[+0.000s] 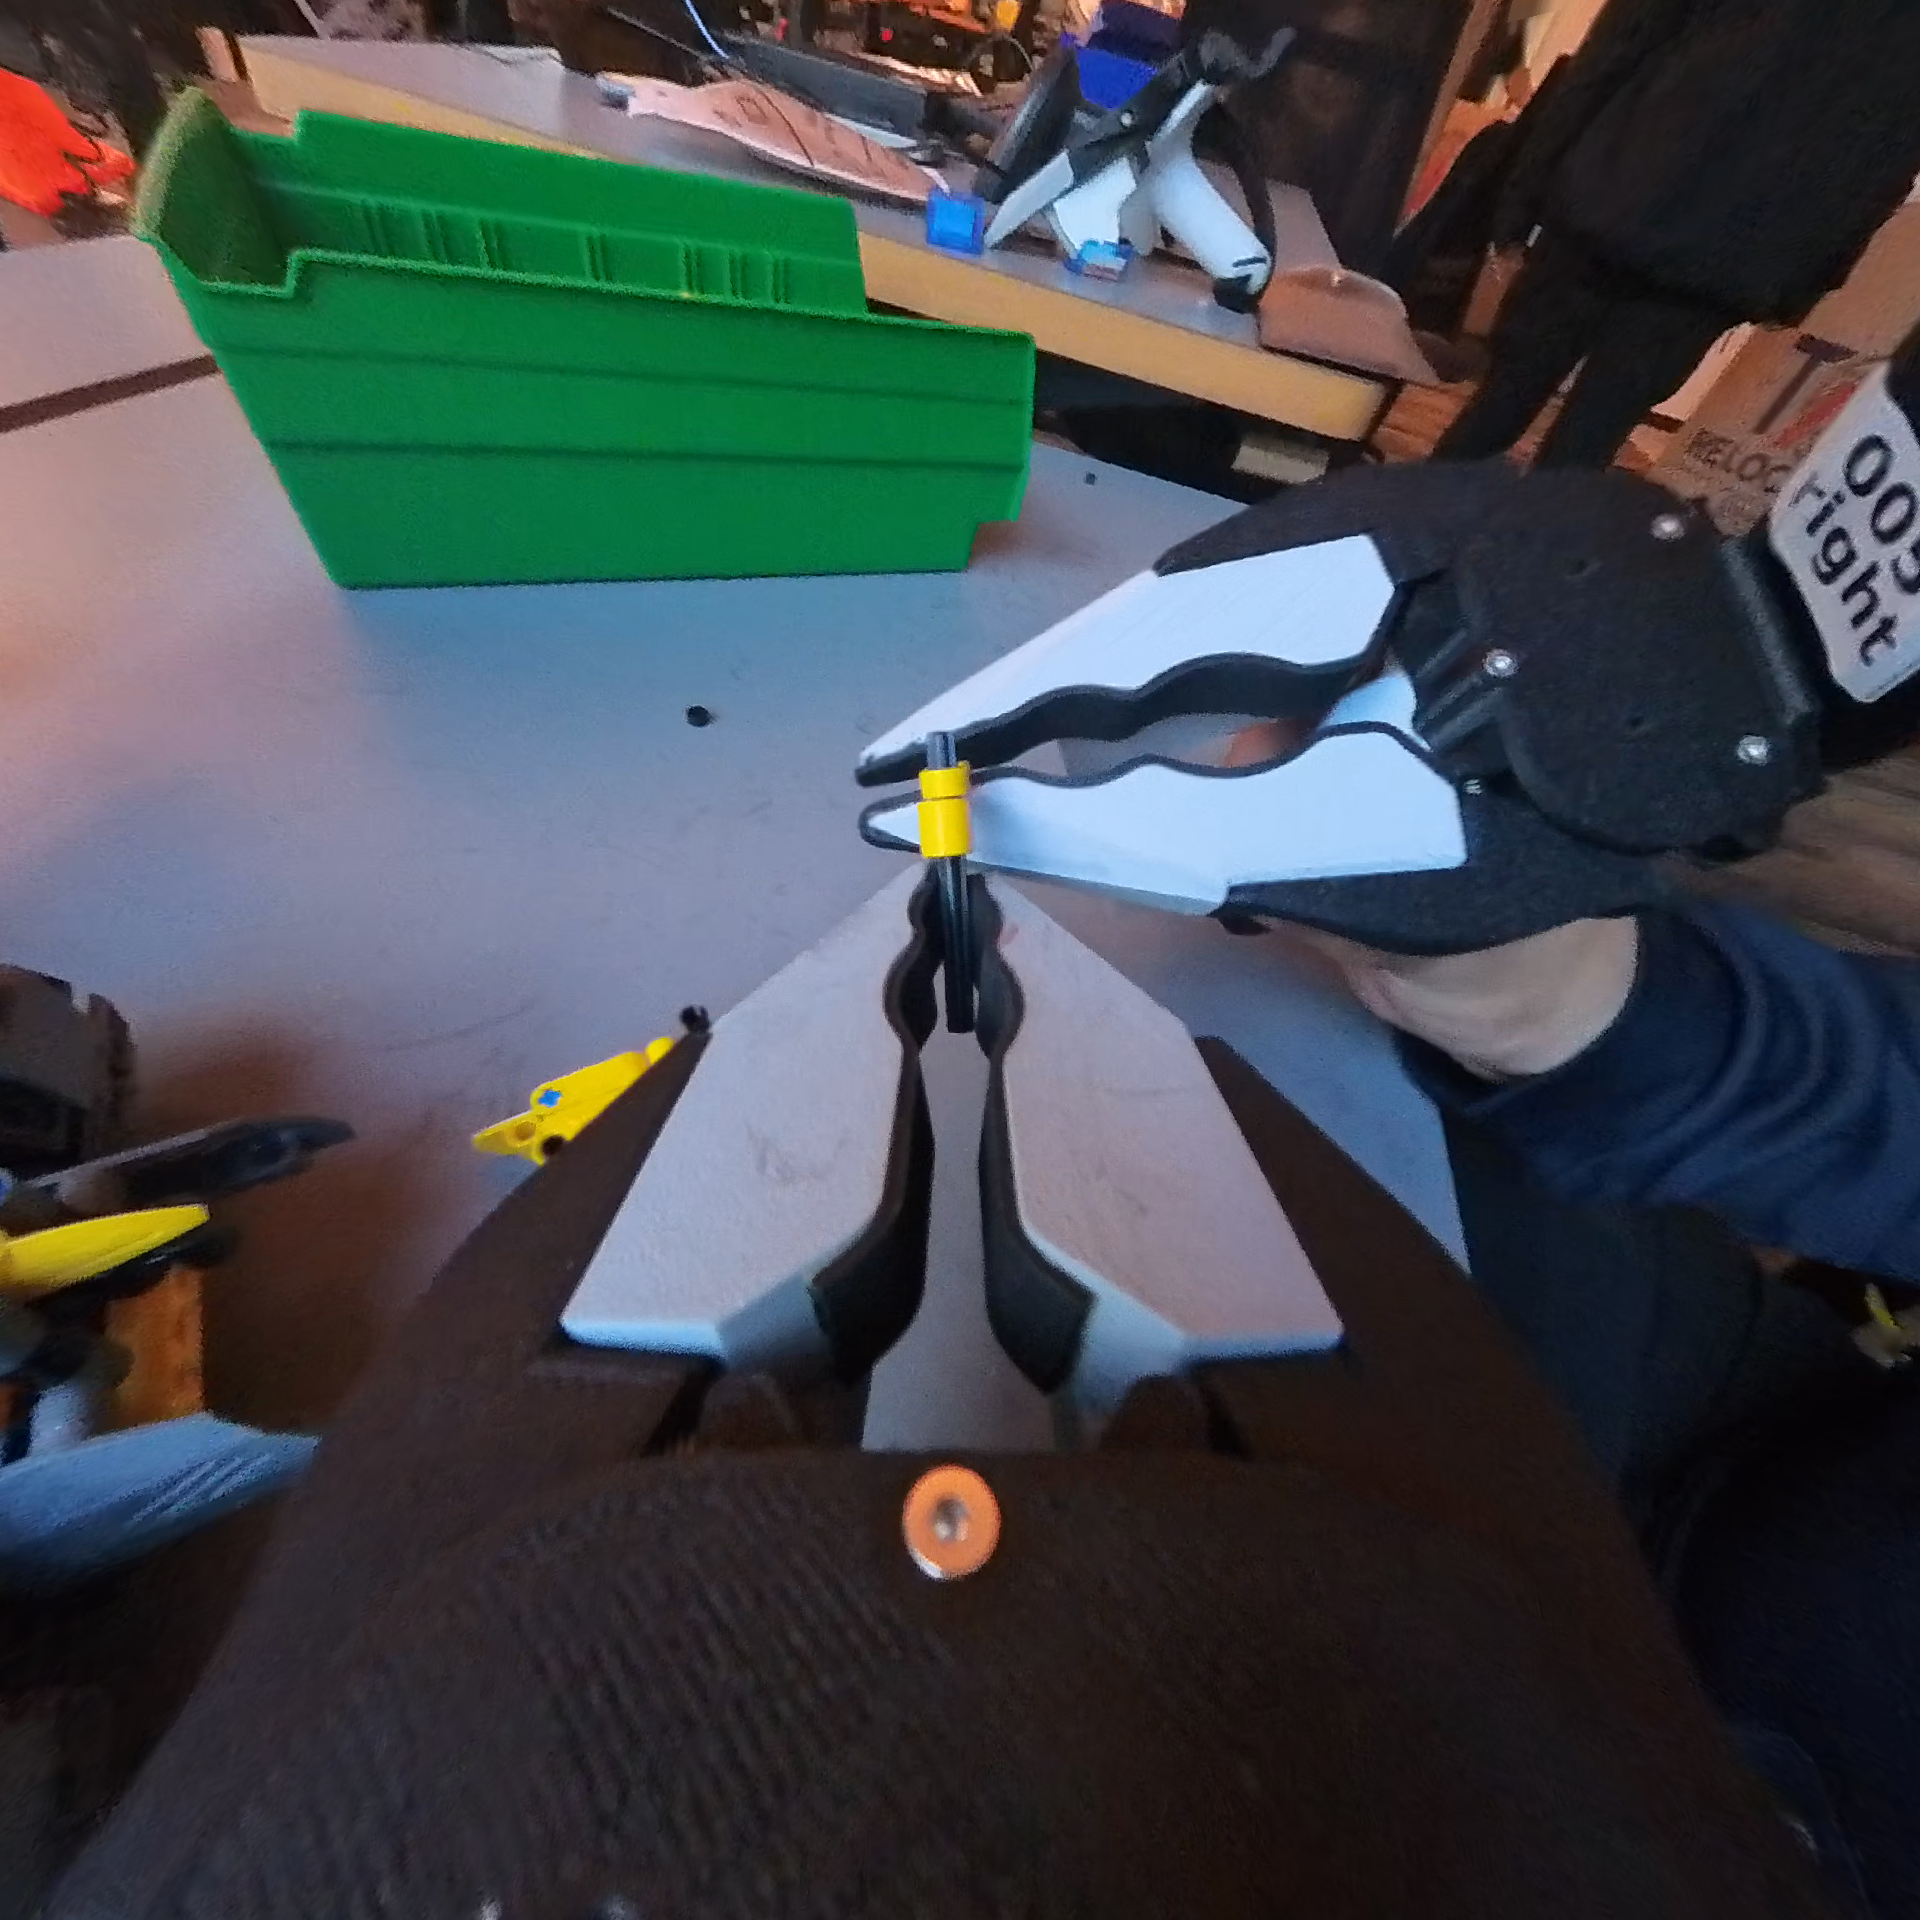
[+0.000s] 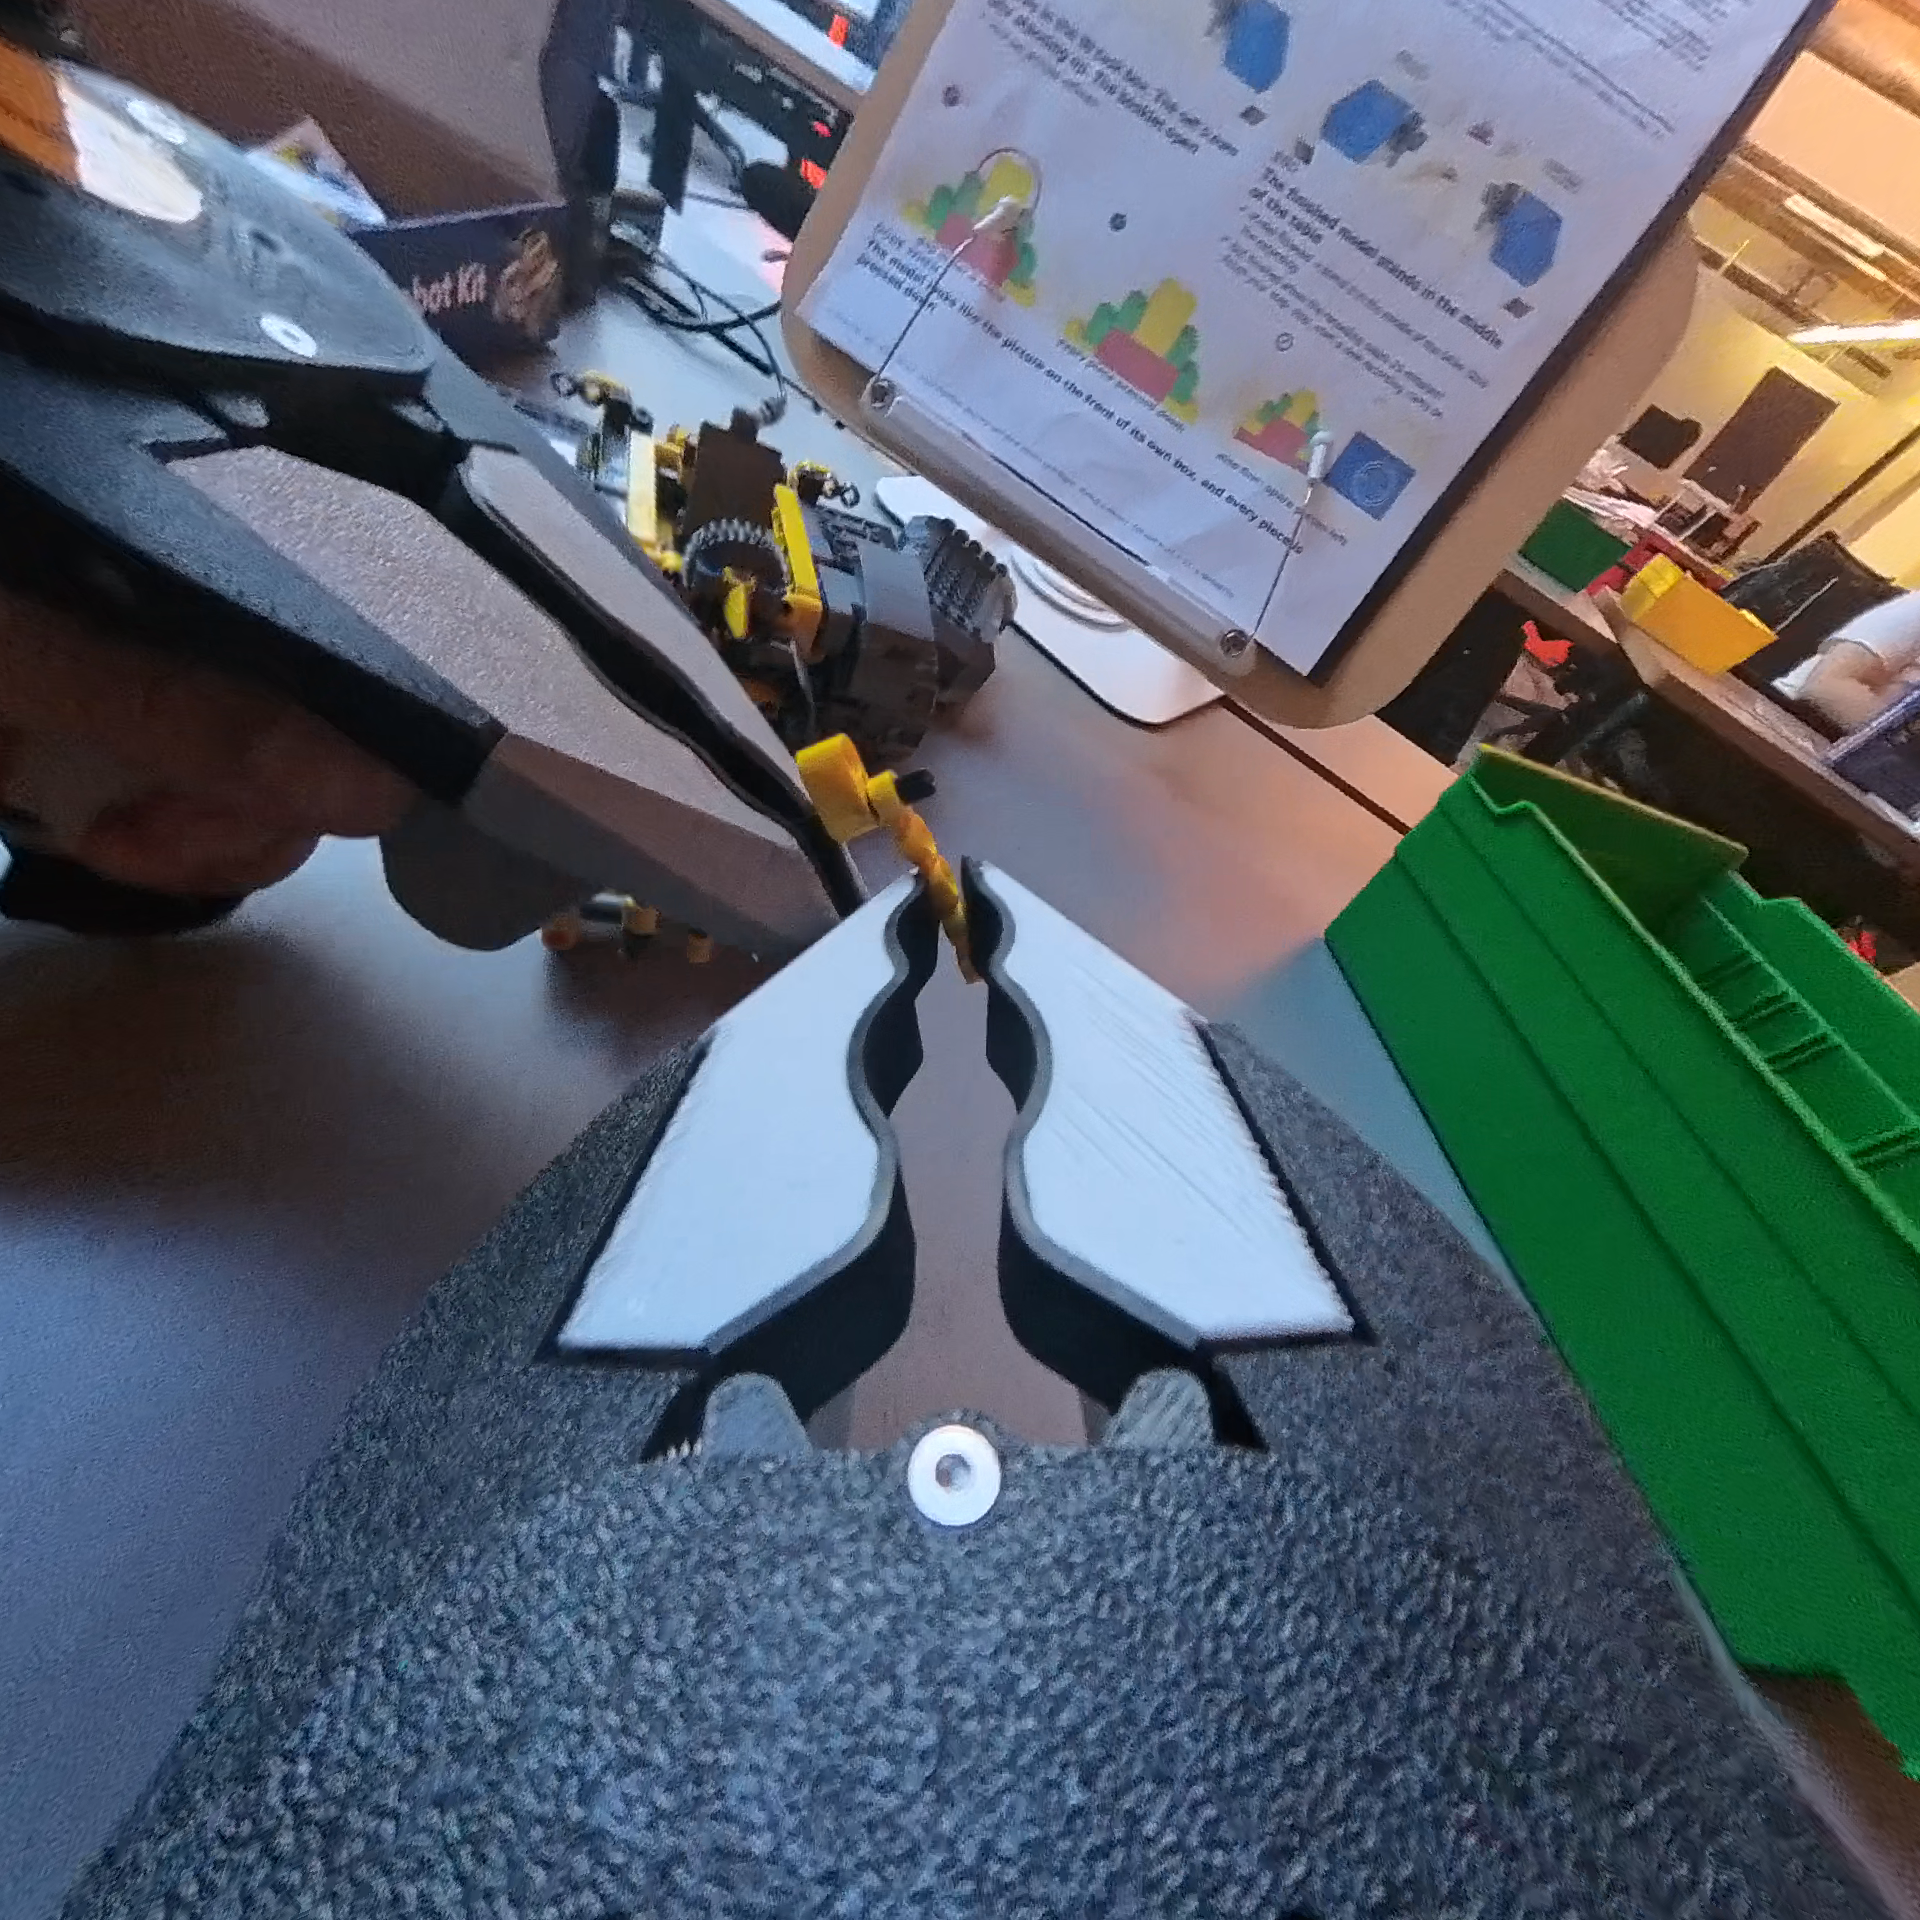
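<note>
In the left wrist view my left gripper [image 1: 956, 920] is shut on a thin black axle [image 1: 958, 966] that stands upright out of its tips. A small yellow bushing [image 1: 943, 812] sits on the axle's upper end. My right gripper [image 1: 875, 798] comes in from the right and is shut on that bushing. In the right wrist view the right gripper [image 2: 948, 896] pinches the yellow bushing [image 2: 943, 909] at its tips. The left gripper [image 2: 836, 883] meets it from the left, and the axle is hidden there. Both hold the part above the grey table [image 1: 520, 727].
A green bin [image 1: 623, 416] [image 2: 1662, 1195] stands on the table behind. A loose yellow connector [image 1: 582, 1103] [image 2: 831, 781] with a black pin lies near the left fingers. A yellow-grey brick model [image 2: 831, 603] and an instruction board [image 2: 1247, 260] stand beyond. A spare gripper [image 1: 1132, 177] lies on the back table. The tips of both grippers are at nearly the same place.
</note>
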A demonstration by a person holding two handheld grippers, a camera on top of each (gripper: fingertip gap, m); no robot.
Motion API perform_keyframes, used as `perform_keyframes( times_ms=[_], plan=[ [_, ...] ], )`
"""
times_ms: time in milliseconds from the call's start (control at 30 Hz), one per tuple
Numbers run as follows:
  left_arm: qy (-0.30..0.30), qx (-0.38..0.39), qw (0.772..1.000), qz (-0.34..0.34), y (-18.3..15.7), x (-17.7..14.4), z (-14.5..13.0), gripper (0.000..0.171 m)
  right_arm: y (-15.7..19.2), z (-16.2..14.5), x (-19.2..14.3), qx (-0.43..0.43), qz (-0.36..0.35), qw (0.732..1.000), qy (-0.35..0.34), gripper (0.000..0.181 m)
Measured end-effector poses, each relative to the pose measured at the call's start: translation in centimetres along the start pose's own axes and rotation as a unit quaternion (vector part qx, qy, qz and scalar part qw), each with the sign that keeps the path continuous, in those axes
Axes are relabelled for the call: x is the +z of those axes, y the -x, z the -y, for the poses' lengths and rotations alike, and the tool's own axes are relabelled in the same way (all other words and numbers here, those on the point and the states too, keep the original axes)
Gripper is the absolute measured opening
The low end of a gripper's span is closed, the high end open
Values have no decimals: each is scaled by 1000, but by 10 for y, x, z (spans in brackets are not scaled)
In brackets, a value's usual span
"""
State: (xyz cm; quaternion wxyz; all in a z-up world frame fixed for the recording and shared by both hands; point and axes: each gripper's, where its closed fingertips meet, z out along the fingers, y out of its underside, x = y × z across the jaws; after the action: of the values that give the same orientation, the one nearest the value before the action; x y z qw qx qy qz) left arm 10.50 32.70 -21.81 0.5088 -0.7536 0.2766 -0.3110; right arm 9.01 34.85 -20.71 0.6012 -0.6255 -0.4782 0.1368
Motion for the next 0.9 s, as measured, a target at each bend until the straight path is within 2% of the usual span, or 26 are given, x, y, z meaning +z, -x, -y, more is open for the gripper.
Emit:
perform_keyframes(
  times_ms=[333,367,400,433,467,500,533,600,667,800,900],
  plan=[
    [-29,2,998,49,18,-10,12,1,-1,17,19,68,17,997,-29,3],
    [-18,12,999,28,11,-10,8,0,-16,15,19,82,-28,996,-28,0],
    [9,15,1000,16,2,-8,-7,1,-48,12,13,108,-81,990,-39,0],
    [29,29,999,11,-8,-6,-19,1,-82,9,4,187,-88,976,-64,0],
    [24,59,998,21,-12,-8,-17,0,-110,13,-7,247,-71,961,-103,0],
    [19,82,996,35,-10,-9,-13,0,-125,22,-15,245,-56,960,-124,0],
    [12,89,995,46,-6,-8,-8,0,-129,28,-20,207,-60,969,-118,0],
    [4,81,996,31,-7,-5,-1,0,-114,41,-20,124,-54,987,-85,0],
    [5,89,996,30,-7,-1,-3,0,-91,47,-19,78,-36,994,-70,0],
    [25,107,993,44,-3,1,-11,0,-73,25,-19,46,-25,998,-31,0],
    [6,107,993,42,-3,-2,-4,0,-94,4,-29,37,-59,998,-1,0]
  ],
)
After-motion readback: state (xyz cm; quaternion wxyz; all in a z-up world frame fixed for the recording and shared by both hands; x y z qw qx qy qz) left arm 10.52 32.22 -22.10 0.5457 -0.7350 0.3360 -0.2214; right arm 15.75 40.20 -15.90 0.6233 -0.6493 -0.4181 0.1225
